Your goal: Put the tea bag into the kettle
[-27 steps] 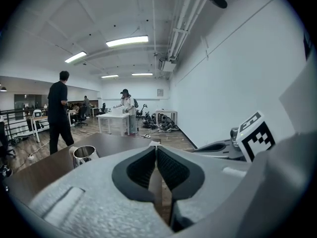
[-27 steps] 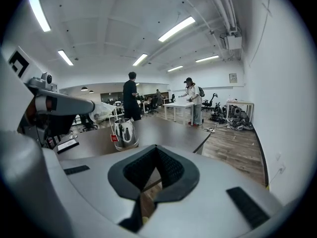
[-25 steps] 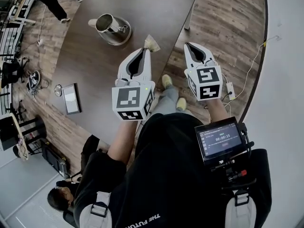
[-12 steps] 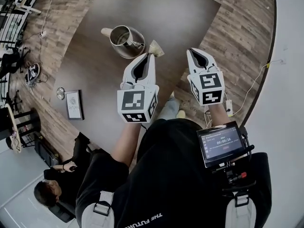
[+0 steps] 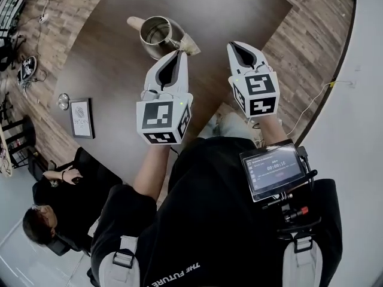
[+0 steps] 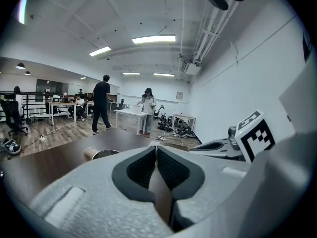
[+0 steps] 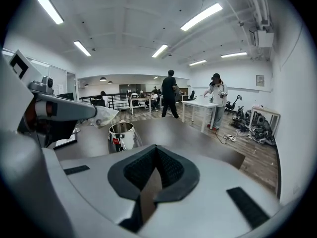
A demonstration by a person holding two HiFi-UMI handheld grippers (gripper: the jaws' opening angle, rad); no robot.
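Steel kettle (image 5: 157, 33) stands lid-off on the dark brown table (image 5: 108, 70), its mouth open upward and its spout on the far-left side in my head view.

Left gripper (image 5: 181, 52): jaws pressed together, clamped on the tea bag (image 5: 190, 43). The bag is a pale, crumpled pouch that sticks out past the fingertips. From the head view it sits just beside the kettle's rim, on the right near side. I cannot tell whether it touches the metal.

The right gripper view gives me the better angle. The bag hangs from the left gripper's tip, above the level of the rim and a little to its left, not inside the kettle. A small red tag shows on the kettle's side there.

In the left gripper view the pads meet along one line, with only a sliver of white showing at the tip. The kettle's rim shows beyond the jaws, off to the left.

Right gripper (image 5: 233, 44): jaws together with nothing between them. It is held level beside the left gripper, apart from it and to the right of the kettle.

Small framed card (image 5: 81, 118) lies near the table's left edge, well apart from the kettle.
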